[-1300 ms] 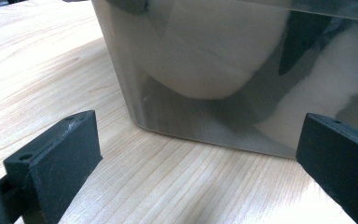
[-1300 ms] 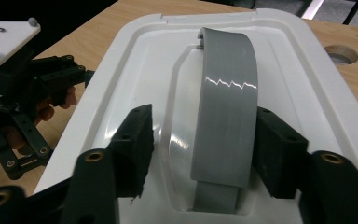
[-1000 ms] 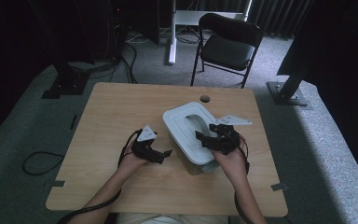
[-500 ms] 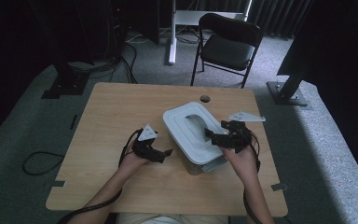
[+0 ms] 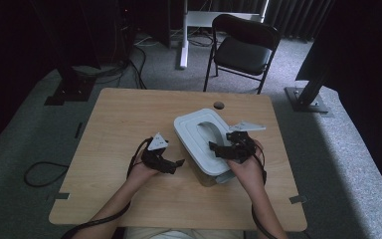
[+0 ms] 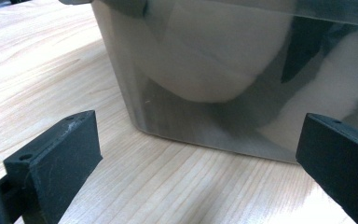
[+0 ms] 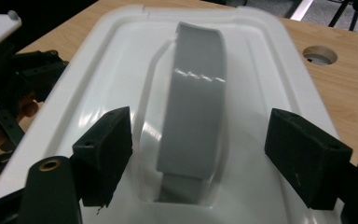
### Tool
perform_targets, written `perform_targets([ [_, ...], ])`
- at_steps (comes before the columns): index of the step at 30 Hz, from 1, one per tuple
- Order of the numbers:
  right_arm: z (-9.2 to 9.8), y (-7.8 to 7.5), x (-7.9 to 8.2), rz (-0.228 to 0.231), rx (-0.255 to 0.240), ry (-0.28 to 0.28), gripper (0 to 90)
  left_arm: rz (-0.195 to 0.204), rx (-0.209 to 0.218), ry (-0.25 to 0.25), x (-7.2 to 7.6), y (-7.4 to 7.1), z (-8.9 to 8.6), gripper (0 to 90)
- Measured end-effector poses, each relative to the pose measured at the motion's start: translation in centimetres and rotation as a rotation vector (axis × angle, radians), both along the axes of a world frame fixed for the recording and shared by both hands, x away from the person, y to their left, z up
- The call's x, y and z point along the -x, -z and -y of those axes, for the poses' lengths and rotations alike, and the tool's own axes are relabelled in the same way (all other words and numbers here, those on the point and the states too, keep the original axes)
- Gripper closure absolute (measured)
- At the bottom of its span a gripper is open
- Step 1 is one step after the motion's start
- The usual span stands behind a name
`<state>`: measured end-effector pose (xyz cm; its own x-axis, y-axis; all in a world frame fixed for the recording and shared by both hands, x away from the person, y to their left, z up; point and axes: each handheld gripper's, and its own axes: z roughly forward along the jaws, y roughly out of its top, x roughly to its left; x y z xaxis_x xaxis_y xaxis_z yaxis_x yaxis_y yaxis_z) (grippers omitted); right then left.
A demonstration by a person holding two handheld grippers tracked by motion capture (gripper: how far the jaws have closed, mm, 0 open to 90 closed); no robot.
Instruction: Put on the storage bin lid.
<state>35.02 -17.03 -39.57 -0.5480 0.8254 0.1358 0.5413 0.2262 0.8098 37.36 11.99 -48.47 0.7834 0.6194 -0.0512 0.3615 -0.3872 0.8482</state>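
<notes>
Dark room and grey carpet surround a wooden counter [image 5: 129, 129], where a lidded white box [image 5: 199, 139] is set right of centre. Just left of the box, the left gripper [image 5: 171, 164] is held released, jaws wide and empty. Over the lid's grey handle [image 7: 196, 116], the right gripper [image 5: 219, 148] is poised, its jaws just opened, nothing grasped.

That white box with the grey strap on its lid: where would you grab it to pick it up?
By the grey handle arching over a hollow along the middle of the lid. Come from above, one jaw on each side. The right gripper already hangs open there, astride it; the box itself looks too wide.
</notes>
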Motion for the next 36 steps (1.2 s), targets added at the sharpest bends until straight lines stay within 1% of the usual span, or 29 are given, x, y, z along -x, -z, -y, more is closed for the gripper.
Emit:
perform_targets([
  [3, -0.4, 0.1, 0.3, 0.015, 0.018, 0.01, 21.9, 0.003, 0.0, -0.002, 0.0, -0.1, 0.0, 0.4],
  [6, -0.8, 0.1, 0.6, 0.013, 0.024, -0.01, 20.7, 0.007, -0.002, -0.002, 0.0, -0.2, -0.1, 0.4],
  [8, -0.9, 0.1, 0.7, 0.009, 0.031, -0.011, 20.6, 0.006, 0.001, -0.003, 0.1, -0.2, -0.1, 0.4],
  [10, -1.0, 0.1, 0.7, 0.012, 0.041, -0.013, 20.7, 0.008, 0.0, -0.002, 0.1, -0.2, -0.1, 0.4],
  [12, -1.2, 0.2, 0.8, 0.019, 0.067, -0.022, 20.7, 0.008, 0.0, -0.002, 0.1, -0.1, -0.1, 0.4],
  [14, -1.2, 0.4, 0.7, 0.022, 0.067, -0.024, 20.8, 0.008, 0.002, -0.003, 0.1, -0.2, 0.0, 0.4],
  [16, -1.3, 0.8, 0.8, 0.033, 0.081, -0.023, 20.8, 0.01, 0.007, -0.004, 0.2, -0.2, 0.1, 0.4],
  [17, -1.5, 1.0, 1.0, 0.049, 0.096, -0.015, 20.8, 0.011, 0.01, -0.002, 0.2, -0.1, 0.1, 0.4],
  [18, -1.7, 1.0, 1.0, 0.056, 0.101, -0.014, 20.8, 0.009, 0.009, 0.001, 0.2, -0.1, 0.1, 0.4],
  [19, -1.6, 1.1, 1.0, 0.052, 0.093, -0.014, 20.9, 0.01, 0.004, 0.0, 0.3, -0.1, 0.1, 0.4],
  [22, -1.7, 1.2, 1.0, 0.068, 0.088, -0.008, 20.9, 0.006, 0.005, 0.001, 0.3, 0.0, 0.1, 0.4],
  [25, -1.8, 1.0, 0.7, 0.054, 0.098, -0.015, 20.9, 0.003, 0.002, 0.003, 0.3, 0.1, 0.2, 0.4],
  [27, -1.8, 1.0, 0.7, 0.053, 0.096, -0.015, 20.9, 0.006, 0.001, 0.005, 0.3, 0.1, 0.2, 0.4],
  [29, -1.9, 0.7, 0.8, 0.047, 0.109, -0.015, 20.8, 0.004, 0.006, 0.001, 0.3, 0.0, 0.1, 0.4],
  [32, -2.0, 0.5, 0.8, 0.038, 0.107, -0.021, 20.7, 0.002, 0.005, -0.005, 0.1, 0.0, 0.0, 0.4],
  [33, -1.9, 0.3, 0.8, 0.04, 0.09, -0.029, 20.6, 0.002, 0.006, -0.006, 0.1, -0.1, -0.1, 0.4],
  [34, -1.8, 0.1, 0.8, 0.029, 0.083, -0.035, 19.9, 0.005, 0.006, -0.007, 0.1, -0.1, -0.1, 0.4],
  [35, -1.7, -0.1, 0.8, 0.02, 0.079, -0.037, 19.8, 0.005, 0.006, -0.007, 0.1, -0.1, -0.1, 0.5],
  [36, -1.7, -0.3, 0.9, 0.025, 0.083, -0.036, 19.8, 0.005, 0.003, -0.006, 0.0, -0.1, -0.2, 0.4],
])
